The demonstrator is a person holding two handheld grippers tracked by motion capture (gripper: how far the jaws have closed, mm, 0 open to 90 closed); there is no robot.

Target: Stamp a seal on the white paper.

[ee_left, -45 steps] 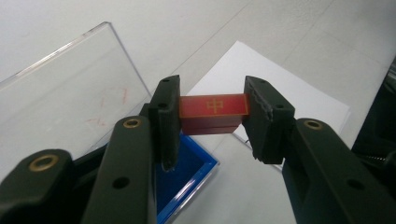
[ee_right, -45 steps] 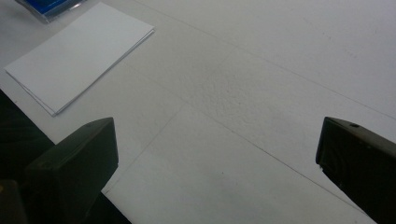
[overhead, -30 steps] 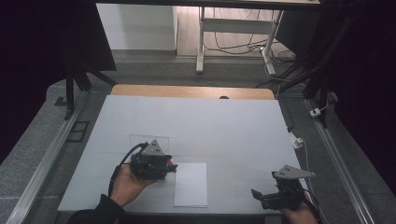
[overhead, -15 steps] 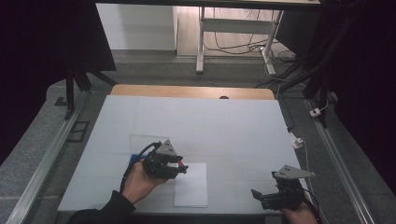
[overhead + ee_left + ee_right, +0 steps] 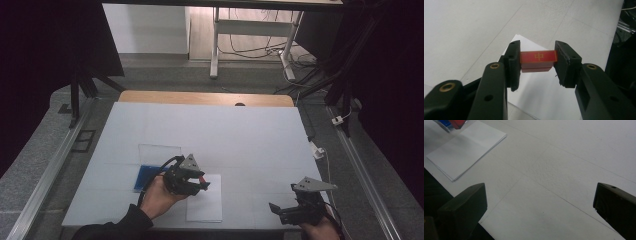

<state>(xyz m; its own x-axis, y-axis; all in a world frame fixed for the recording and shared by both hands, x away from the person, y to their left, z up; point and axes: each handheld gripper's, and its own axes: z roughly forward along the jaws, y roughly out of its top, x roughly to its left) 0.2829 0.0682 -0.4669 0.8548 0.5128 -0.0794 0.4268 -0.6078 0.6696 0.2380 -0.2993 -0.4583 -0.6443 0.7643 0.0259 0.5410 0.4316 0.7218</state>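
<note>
L tool [image 5: 537,66] is pinching a small red block [image 5: 538,57] w/ a gold mark on its face, pads on both ends, block level, hovering over the white paper sheet [image 5: 205,200] near the front of the tabletop [image 5: 240,135]. Looks like the block goes down onto the paper: best lowered straight, kept flat so the whole face lands at once, pressed w/o sliding, since the sheet lies loose and could skid. Just left of the hand sit a blue pad [image 5: 146,176] and a clear lid [image 5: 159,151]. R tool [image 5: 280,212], jaws spread w/ nothing between, rests at the front right edge, well apart. Paper's close to the front edge; plenty of open room behind and right.
</note>
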